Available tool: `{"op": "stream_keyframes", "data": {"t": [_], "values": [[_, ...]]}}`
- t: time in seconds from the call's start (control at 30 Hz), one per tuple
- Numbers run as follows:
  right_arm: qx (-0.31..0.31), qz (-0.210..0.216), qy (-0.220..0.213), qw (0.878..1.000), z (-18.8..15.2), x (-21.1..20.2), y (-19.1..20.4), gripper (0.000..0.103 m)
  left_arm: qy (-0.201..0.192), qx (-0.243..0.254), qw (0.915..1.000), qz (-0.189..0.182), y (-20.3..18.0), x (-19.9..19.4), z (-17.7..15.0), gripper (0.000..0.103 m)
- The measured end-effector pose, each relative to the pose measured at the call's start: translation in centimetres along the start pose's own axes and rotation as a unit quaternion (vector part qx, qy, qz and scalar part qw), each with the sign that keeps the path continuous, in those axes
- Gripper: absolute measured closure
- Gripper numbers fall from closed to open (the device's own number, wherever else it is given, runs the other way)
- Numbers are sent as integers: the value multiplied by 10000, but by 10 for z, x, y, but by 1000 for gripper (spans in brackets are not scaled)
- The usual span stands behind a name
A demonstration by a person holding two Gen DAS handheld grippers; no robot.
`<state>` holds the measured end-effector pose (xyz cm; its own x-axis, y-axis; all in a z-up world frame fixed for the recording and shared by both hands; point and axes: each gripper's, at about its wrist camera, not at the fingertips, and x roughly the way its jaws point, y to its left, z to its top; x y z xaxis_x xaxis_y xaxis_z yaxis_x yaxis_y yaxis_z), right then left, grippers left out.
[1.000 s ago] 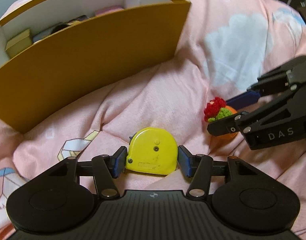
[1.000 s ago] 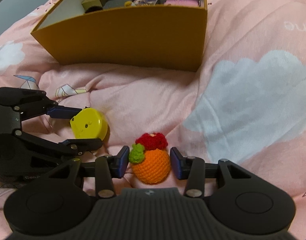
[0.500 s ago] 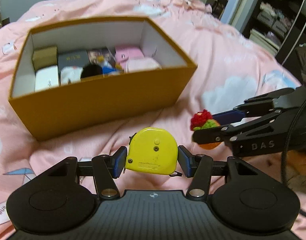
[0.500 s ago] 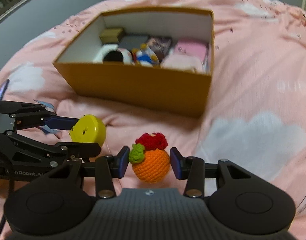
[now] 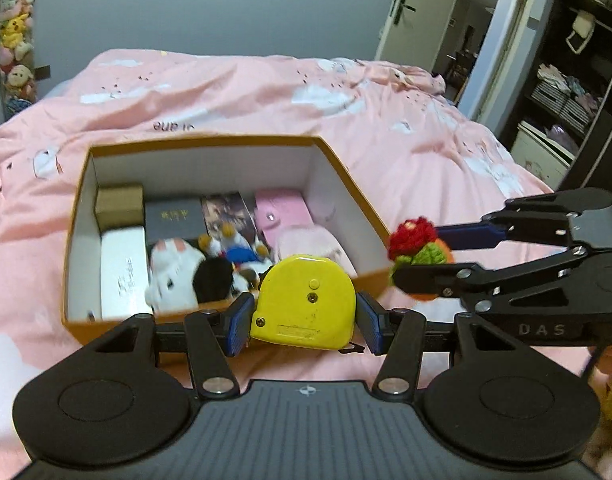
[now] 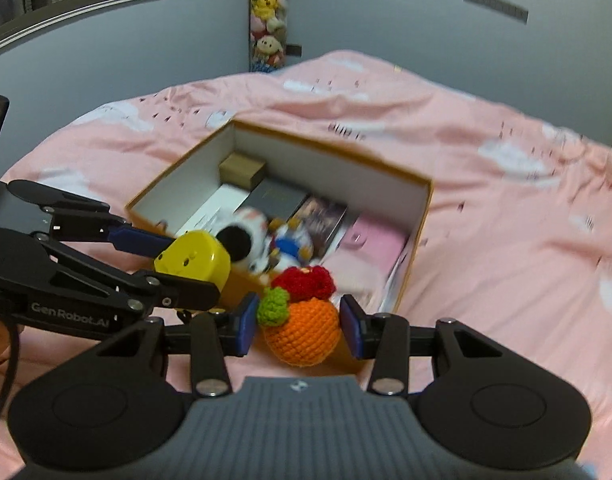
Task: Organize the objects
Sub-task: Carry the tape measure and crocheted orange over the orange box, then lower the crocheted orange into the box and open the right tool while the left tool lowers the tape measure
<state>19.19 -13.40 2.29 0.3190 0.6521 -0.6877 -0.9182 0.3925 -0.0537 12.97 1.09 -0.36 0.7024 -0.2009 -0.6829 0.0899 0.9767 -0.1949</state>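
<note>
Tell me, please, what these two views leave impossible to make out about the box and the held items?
- Box contents, right wrist view: motion blur smears the soft toys.
- Box floor near the front wall, left wrist view: hidden by the yellow tape measure in the left gripper.
- Underside of the crocheted orange in the right gripper: faces away.
- Print on the white carton: too small.

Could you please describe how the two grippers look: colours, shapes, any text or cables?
Both the left gripper and the right gripper are matte black linkages with blue pads, round side discs and a ribbed grey body. One side reads "DAS", the other "GenRobot.AI". A black cable hangs by the left one.
</note>
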Motion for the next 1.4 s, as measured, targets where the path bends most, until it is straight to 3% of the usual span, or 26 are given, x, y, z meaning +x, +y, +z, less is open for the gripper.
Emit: {"op": "stream_keyframes", "data": {"t": [0.33,0.97,1.4], "values": [[-444,-194,-118,9988,33,39,-17,57,-12,-122,9998,155,19,32,30,40],[-573,20,428,9974,60,143,-61,57,476,-316,9984,1,66,105,70,40],[-1757,-216,801,9809,51,184,-53,57,887,-286,9954,-204,65,146,83,40]]}}
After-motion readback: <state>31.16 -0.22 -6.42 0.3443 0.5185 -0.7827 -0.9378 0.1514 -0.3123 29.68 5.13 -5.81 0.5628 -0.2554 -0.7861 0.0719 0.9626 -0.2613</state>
